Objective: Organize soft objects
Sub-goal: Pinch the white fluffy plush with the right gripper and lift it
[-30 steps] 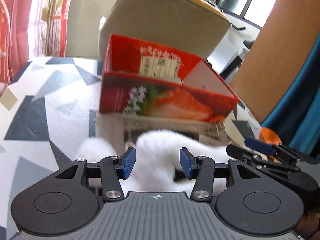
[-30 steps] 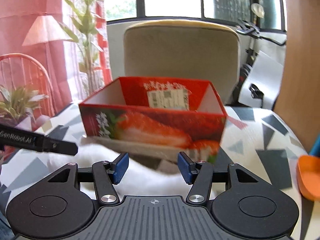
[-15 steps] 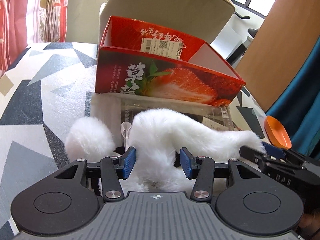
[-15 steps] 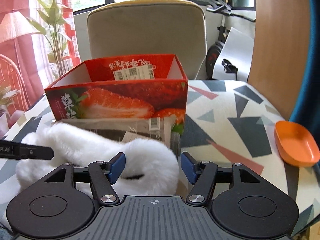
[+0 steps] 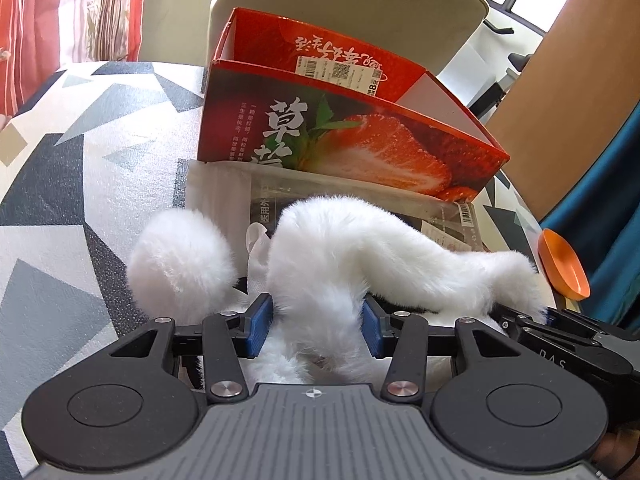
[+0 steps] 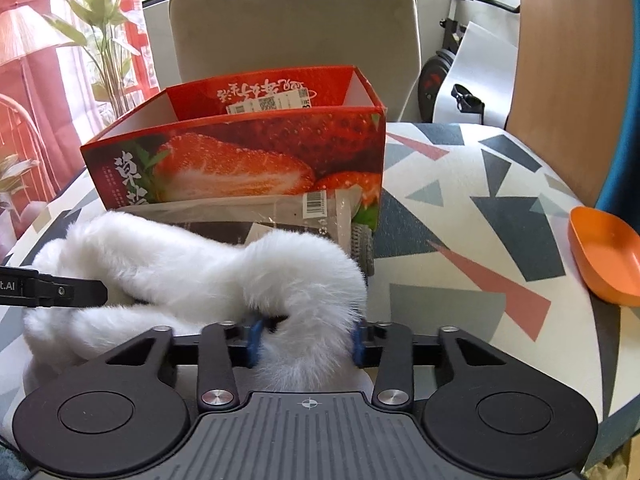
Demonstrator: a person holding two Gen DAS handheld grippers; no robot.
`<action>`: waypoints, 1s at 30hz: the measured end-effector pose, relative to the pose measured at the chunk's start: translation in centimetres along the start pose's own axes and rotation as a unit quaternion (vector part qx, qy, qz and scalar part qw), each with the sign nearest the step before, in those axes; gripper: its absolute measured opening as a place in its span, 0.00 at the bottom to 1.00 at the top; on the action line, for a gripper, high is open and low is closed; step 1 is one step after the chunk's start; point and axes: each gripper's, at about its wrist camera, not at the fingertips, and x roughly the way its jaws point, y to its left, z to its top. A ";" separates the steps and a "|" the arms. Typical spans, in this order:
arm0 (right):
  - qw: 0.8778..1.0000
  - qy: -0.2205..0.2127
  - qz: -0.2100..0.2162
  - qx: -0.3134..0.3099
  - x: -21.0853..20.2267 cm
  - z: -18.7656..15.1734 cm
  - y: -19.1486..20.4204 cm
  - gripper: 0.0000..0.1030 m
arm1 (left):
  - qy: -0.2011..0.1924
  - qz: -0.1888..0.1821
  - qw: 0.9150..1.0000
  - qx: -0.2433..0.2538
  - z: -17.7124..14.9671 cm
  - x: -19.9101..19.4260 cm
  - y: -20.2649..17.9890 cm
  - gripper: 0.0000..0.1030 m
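Note:
A white furry soft item (image 5: pixel 360 248) lies on the patterned table in front of a red strawberry box (image 5: pixel 340 132); it also shows in the right wrist view (image 6: pixel 224 272). My left gripper (image 5: pixel 317 330) is open, its blue pads either side of one furry part. My right gripper (image 6: pixel 306 342) is open around the item's right end, fur between the pads. The box (image 6: pixel 240 152) is open-topped. A plastic packet (image 5: pixel 320 196) lies flat between box and fur.
An orange scoop (image 6: pixel 604 256) lies at the table's right edge, also in the left wrist view (image 5: pixel 562 264). A beige chair (image 6: pixel 296 20) stands behind the box. The table edge curves near on the right. A wooden panel (image 6: pixel 572 60) stands at the right.
Both grippers have moved down and forward onto the white furry item; the box now sits farther up in view. The right pads now straddle the fur's right end.

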 end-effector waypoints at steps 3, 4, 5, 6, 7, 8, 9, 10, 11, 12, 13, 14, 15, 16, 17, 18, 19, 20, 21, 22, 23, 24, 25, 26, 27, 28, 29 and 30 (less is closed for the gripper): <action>1.000 -0.001 0.002 -0.002 0.1 0.0 0.0 0.23 | 0.002 0.002 1.000 0.001 0.0 0.2 -0.2 0.48; 1.000 -0.001 0.003 -0.002 0.1 0.0 0.0 0.22 | 0.002 0.003 1.000 0.003 0.1 0.2 -0.2 0.48; 1.000 -0.001 0.004 -0.001 0.1 0.0 -0.1 0.21 | 0.002 0.004 1.000 0.005 0.1 0.3 -0.3 0.48; 1.000 -0.001 0.004 -0.001 0.2 0.0 -0.1 0.20 | 0.002 0.005 1.000 0.006 0.1 0.4 -0.4 0.48; 1.000 -0.001 0.005 0.000 0.2 0.0 -0.1 0.19 | 0.003 0.007 1.000 0.009 0.2 0.5 -0.5 0.48; 1.000 -0.001 0.006 0.001 0.2 0.0 -0.1 0.18 | 0.003 0.008 1.000 0.011 0.3 0.7 -0.5 0.48; 1.000 -0.001 0.006 0.001 0.2 0.1 -0.1 0.18 | 0.005 0.010 1.000 0.012 0.4 1.0 -0.6 0.48; 1.000 -0.002 0.007 0.000 0.2 0.1 -0.1 0.17 | 0.007 0.010 1.000 0.012 0.6 1.3 -0.7 0.48; 1.000 -0.002 0.008 -0.001 0.2 0.1 0.0 0.17 | 0.009 0.011 1.000 0.012 0.7 1.6 -0.8 0.48; 1.000 -0.003 0.010 -0.002 0.2 0.1 0.1 0.16 | 0.010 0.012 1.000 0.012 0.8 1.8 -0.8 0.48; 1.000 -0.004 0.011 -0.004 0.1 0.1 0.2 0.16 | 0.009 0.013 1.000 0.014 0.9 2.0 -0.9 0.48; 1.000 -0.005 0.012 -0.006 0.0 0.1 0.2 0.16 | 0.007 0.015 1.000 0.017 0.9 2.0 -1.0 0.41; 1.000 -0.006 0.011 -0.007 0.0 0.1 0.3 0.16 | 0.001 0.016 1.000 0.017 0.9 1.9 -1.0 0.33; 1.000 -0.007 0.012 -0.007 0.0 0.2 0.2 0.16 | -0.004 0.015 1.000 0.012 0.9 1.7 -0.9 0.23; 1.000 -0.008 0.012 -0.005 -0.1 0.2 0.1 0.16 | -0.006 0.009 1.000 0.003 0.9 1.5 -0.6 0.20; 1.000 -0.010 0.012 -0.002 -0.2 0.3 0.0 0.15 | -0.013 0.002 1.000 -0.009 0.9 1.2 -0.1 0.17; 1.000 -0.011 0.013 0.001 -0.3 0.3 -0.1 0.15 | -0.021 -0.003 1.000 -0.018 0.9 0.8 0.2 0.15; 1.000 -0.013 0.014 0.003 -0.4 0.4 -0.2 0.14 | -0.030 -0.006 0.999 -0.024 0.9 0.4 0.5 0.14; 1.000 -0.014 0.016 0.004 -0.4 0.4 -0.2 0.14 | -0.037 -0.004 0.999 -0.028 0.9 -0.1 0.7 0.14; 1.000 -0.016 0.018 0.004 -0.6 0.4 -0.2 0.13 | -0.042 -0.001 0.999 -0.031 0.9 -0.4 0.8 0.13; 1.000 -0.019 0.021 0.004 -0.7 0.4 -0.1 0.13 | -0.048 0.001 0.998 -0.035 1.0 -0.8 0.9 0.13; 0.999 -0.022 0.023 0.003 -0.9 0.5 0.0 0.12 | -0.055 0.002 0.998 -0.038 1.1 -1.2 1.0 0.13; 0.999 -0.025 0.025 0.002 -1.0 0.6 0.1 0.12 | -0.063 0.003 0.997 -0.041 1.2 -1.6 1.1 0.13; 0.999 -0.029 0.028 0.001 -1.2 0.8 0.2 0.12 | -0.071 0.003 0.997 -0.043 1.3 -2.1 1.1 0.13; 0.999 -0.032 0.031 0.000 -1.4 0.9 0.3 0.12 | -0.078 0.003 0.996 -0.044 1.4 -2.5 1.1 0.13; 0.999 -0.037 0.033 -0.002 -1.6 1.0 0.4 0.12 | -0.084 0.003 0.995 -0.044 1.5 -2.9 1.1 0.13; 0.998 -0.042 0.036 -0.004 -1.8 1.2 0.5 0.12 | -0.091 0.003 0.995 -0.043 1.5 -3.3 1.1 0.13; 0.998 -0.046 0.037 -0.004 -2.0 1.3 0.6 0.12 | -0.097 0.003 0.994 -0.041 1.6 -3.6 1.0 0.13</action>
